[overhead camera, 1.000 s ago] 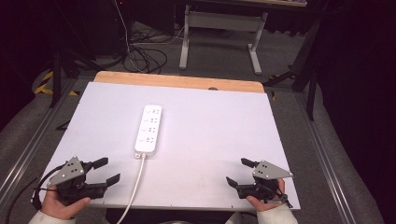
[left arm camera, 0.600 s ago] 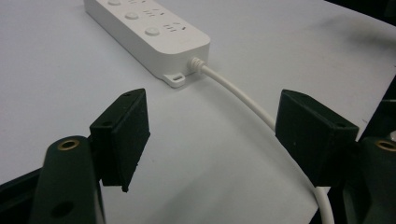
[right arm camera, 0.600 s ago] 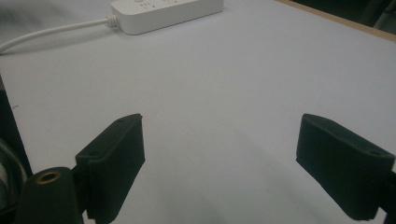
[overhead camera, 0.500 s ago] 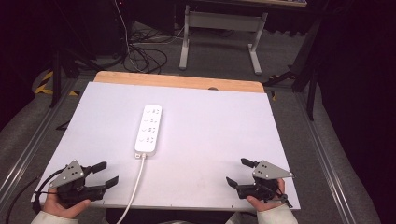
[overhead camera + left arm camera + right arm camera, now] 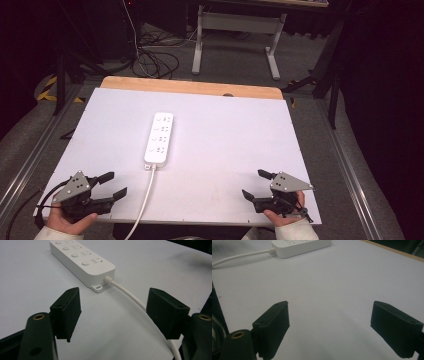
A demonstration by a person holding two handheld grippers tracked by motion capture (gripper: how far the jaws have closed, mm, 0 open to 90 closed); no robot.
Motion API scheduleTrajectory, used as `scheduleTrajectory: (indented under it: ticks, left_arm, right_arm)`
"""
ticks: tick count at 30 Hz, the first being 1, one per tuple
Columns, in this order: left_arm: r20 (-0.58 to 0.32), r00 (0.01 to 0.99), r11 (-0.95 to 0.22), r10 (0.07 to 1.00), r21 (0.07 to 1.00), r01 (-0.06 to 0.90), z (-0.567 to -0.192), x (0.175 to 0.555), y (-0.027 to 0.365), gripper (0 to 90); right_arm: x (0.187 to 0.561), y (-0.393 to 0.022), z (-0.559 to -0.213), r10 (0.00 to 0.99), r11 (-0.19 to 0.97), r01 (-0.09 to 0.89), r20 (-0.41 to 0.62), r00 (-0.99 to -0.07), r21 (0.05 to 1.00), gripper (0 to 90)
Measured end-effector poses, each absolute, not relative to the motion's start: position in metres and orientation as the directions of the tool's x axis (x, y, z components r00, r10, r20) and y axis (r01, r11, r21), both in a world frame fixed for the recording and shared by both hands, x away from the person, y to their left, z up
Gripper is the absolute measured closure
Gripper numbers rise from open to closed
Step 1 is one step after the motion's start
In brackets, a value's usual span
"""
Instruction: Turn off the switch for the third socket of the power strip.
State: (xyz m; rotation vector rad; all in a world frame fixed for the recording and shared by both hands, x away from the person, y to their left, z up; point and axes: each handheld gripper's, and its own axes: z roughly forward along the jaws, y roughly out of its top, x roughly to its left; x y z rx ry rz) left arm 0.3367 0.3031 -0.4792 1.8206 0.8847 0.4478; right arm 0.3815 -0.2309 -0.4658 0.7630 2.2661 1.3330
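White power strip (image 5: 159,139) sits left of centre on the white table (image 5: 240,145), long axis running near-to-far, tilted slightly right at the far end. Cord end faces the person; the white cord (image 5: 145,197) leaves the near end and curves down off the near table edge, plug end cut off at the bottom of the high view. Four socket rows with round buttons visible; socket detail too small to read from above. In the left gripper view the strip's far end is cropped at the top edge, and the cord passes behind the right-hand jaw. In the right gripper view the near end of the strip (image 5: 302,246) is visible at the top.

Left gripper (image 5: 113,185) at the near-left corner, jaws spread wide, empty, pointing right towards the cord, near it but not touching. Right gripper (image 5: 257,184) at the near-right, jaws apart, empty, pointing left, well apart from the strip. Hands partly cut off by the frame bottom.
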Motion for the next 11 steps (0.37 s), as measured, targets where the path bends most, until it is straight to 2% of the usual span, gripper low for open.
scheduleTrajectory:
  ticks: [2,11]
  left_arm:
    - [-0.114,0.654,-0.191,0.748,0.907,0.376,-0.4789,0.336,0.3034,29.1]
    - [-0.104,0.651,-0.192,0.752,0.91,0.368,-0.4778,0.3357,0.3047,31.0]
  right_arm:
    - [0.3813,-0.231,-0.4658,0.635,0.395,0.252,-0.064,-0.77,0.884,15.7]
    - [0.3815,-0.2308,-0.4658,0.635,0.395,0.251,-0.065,-0.77,0.884,15.7]
